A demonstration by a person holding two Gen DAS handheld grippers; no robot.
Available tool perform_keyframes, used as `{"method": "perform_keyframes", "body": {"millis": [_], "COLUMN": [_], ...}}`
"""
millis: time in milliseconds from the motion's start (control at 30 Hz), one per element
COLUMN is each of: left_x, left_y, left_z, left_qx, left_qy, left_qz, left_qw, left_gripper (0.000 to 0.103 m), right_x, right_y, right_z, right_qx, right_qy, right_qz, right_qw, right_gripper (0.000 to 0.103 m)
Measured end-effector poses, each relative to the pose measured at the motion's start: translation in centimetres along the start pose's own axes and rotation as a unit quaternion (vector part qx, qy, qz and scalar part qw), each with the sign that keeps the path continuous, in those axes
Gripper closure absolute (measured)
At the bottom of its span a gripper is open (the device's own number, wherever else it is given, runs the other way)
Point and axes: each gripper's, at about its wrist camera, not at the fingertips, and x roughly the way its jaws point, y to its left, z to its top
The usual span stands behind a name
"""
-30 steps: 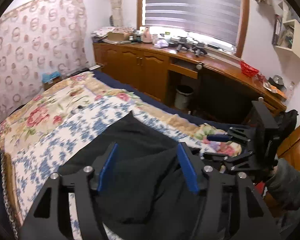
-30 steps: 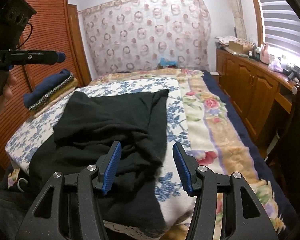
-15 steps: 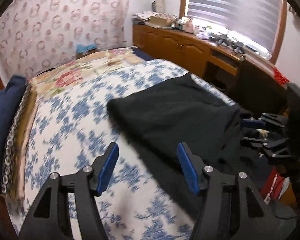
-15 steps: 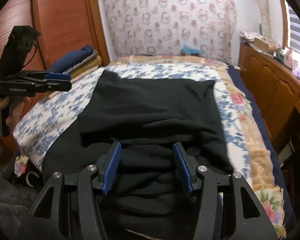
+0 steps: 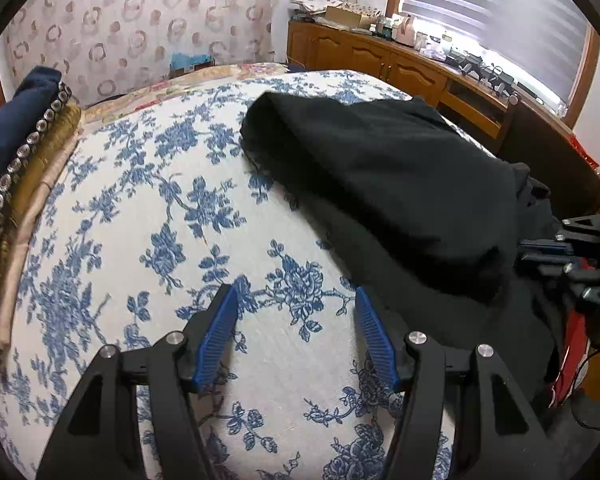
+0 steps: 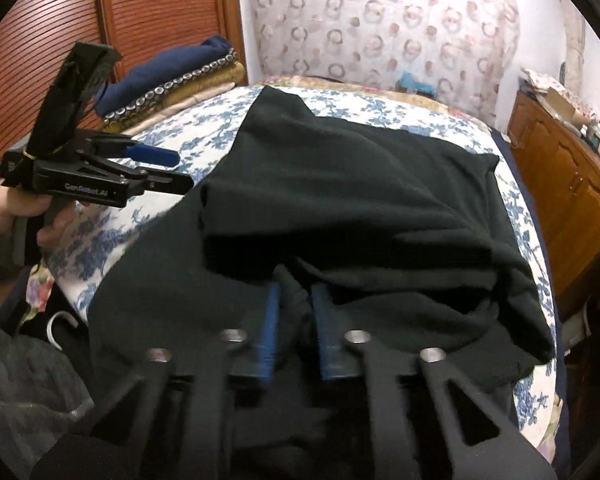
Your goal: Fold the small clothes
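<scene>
Black garment [image 5: 384, 184] lying rumpled on floral bedspread [image 5: 148, 216]; left gripper [image 5: 296, 328] empty, jaws apart over bare cloth. Right gripper [image 6: 294, 320] just closing, clamped on garment's near edge. Grasping step likely; next, probably catching the opposite edge with the left.

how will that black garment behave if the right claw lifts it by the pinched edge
The black garment is probably floppy: it lies in soft creases on the floral bedspread and bunches between the right claw pads. It would likely drape and drag rather than keep its shape, and looks thick, so it is unlikely to slip.
</scene>
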Motion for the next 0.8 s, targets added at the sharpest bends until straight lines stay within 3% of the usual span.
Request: {"method": "perform_keyframes", "body": {"millis": [167, 400, 567, 700, 800], "left_x": [0.1, 0.5, 0.6, 0.6, 0.5], "left_y": [-0.3, -1.1, -1.1, -1.1, -1.1], "left_z": [-0.2, -0.1, -0.1, -0.1, -0.1], "left_qx": [0.009, 0.027, 0.026, 0.026, 0.025], "left_qy": [-0.003, 0.003, 0.004, 0.003, 0.003], "left_qz": [0.009, 0.019, 0.018, 0.019, 0.02], "left_qw": [0.9999, 0.9994, 0.9995, 0.9995, 0.9995], "left_gripper": [0.042, 0.034, 0.033, 0.032, 0.032], "right_x": [-3.6, -7.1, -8.2, -9.4, -10.2], "right_y": [-2.0, -3.9, -4.0, -4.2, -4.3], "right_z": [-2.2, -5.8, -5.3, -4.3, -3.4], "right_qx": [0.021, 0.025, 0.026, 0.02, 0.014], "right_qy": [-0.003, 0.044, 0.041, 0.021, 0.001], "right_qz": [-0.014, -0.028, -0.036, -0.054, -0.071], "right_qw": [1.0, 0.998, 0.998, 0.998, 0.997], "right_gripper": [0.099, 0.099, 0.098, 0.089, 0.071]}}
